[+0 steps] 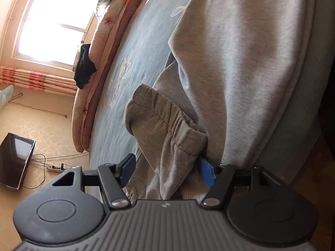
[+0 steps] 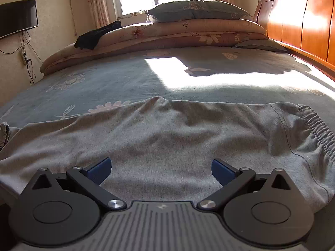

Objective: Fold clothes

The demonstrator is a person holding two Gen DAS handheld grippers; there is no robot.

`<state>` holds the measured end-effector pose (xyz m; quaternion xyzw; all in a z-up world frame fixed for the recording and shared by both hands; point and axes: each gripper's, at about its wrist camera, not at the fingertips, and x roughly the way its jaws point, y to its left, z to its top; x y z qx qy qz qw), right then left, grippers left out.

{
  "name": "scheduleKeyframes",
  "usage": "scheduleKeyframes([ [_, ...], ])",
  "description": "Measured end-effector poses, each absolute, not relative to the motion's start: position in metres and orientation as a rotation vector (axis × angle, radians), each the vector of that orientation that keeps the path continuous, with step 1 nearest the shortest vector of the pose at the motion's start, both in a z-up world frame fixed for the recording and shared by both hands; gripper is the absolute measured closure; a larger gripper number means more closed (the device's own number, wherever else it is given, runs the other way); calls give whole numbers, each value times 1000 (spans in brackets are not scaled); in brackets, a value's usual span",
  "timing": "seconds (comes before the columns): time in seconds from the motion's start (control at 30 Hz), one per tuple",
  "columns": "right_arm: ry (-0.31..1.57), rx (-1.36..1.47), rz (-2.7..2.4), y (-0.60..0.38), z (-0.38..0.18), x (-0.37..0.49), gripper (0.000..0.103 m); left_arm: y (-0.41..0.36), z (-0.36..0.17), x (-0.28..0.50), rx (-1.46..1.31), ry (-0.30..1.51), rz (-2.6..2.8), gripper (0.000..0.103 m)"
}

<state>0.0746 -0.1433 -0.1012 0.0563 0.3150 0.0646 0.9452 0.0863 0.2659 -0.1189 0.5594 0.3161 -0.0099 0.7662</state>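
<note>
Left hand-held gripper (image 1: 167, 167) is straddling the gathered cuff end of the grey cotton jersey sweatpants (image 1: 230, 73), blue pads (image 1: 128, 167) apart with fabric between them, not pinching it. Right hand-held gripper (image 2: 161, 171) is hovering spread wide over the mid-section of the pants, gripping nothing. Pants are lying lengthwise on the blue-grey floral bed sheet (image 2: 104, 79), elastic waistband (image 2: 318, 129) at right. Risks: bunched cuff is offering several layers, so closing may be catching only one and the leg dragging crooked; slack jersey may be wrinkling mid-fold. Farther off, folded peach floral quilts (image 2: 188, 33) are sitting clear.
</note>
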Motion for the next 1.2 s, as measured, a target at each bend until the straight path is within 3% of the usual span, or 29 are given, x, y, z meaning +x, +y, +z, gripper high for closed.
scheduleKeyframes([
  [0.13,637,110,140,-141,-99,72,0,267,-118,90,1193,623,41,35],
  [0.4,637,114,138,-141,-98,71,0,309,-89,110,762,727,128,35],
  [0.67,661,130,146,-139,-102,73,0,270,-112,104,1137,608,93,36],
  [0.7,664,126,146,-138,-103,73,0,265,-116,104,1176,602,73,40],
  [0.77,664,121,148,-137,-103,72,0,262,-120,109,1188,617,56,59],
  [0.8,662,119,150,-137,-102,72,0,263,-117,112,1136,650,35,84],
  [0.83,659,117,151,-137,-101,72,0,264,-113,115,1080,677,24,94],
  [1.2,666,135,150,-139,-101,71,0,350,1,95,265,600,195,97],
])
